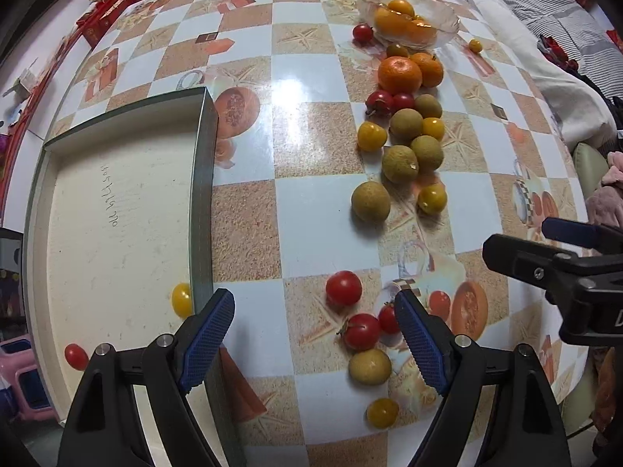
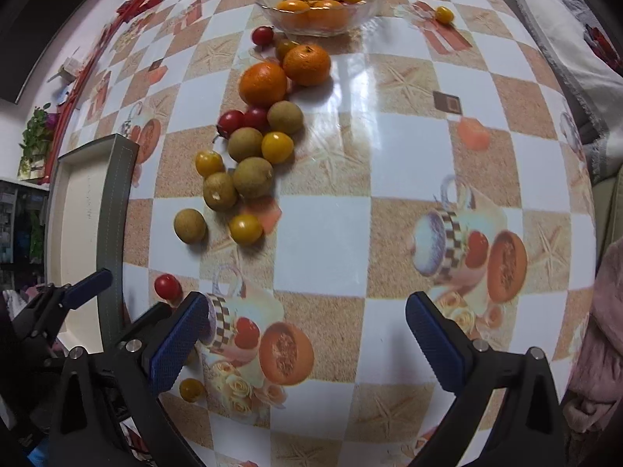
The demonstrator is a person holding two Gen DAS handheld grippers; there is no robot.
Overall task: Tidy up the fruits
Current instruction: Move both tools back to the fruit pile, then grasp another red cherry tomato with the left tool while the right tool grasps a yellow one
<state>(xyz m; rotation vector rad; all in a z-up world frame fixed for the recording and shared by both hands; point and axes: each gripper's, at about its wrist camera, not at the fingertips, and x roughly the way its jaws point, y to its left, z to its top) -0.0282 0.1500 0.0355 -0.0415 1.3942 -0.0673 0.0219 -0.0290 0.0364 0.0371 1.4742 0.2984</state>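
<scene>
Fruits lie loose on the worktop (image 1: 311,179) beside the tray (image 1: 204,194). We hold both jaws wide, empty; our left gripper (image 1: 315,334) sits nearest, a red tomato (image 1: 361,330) just ahead between its jaws.

I see my left black plastic gripper (image 1: 314,330) and right black plastic gripper (image 2: 307,329): blue ribbed finger pads (image 1: 208,340), silver pivot screws (image 1: 165,339).

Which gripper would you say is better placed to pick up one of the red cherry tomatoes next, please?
Probably the left. The left gripper, open, has a red cherry tomato just inside its right finger, beside the tray. The right gripper, also open, frames only bare tablecloth.
</scene>
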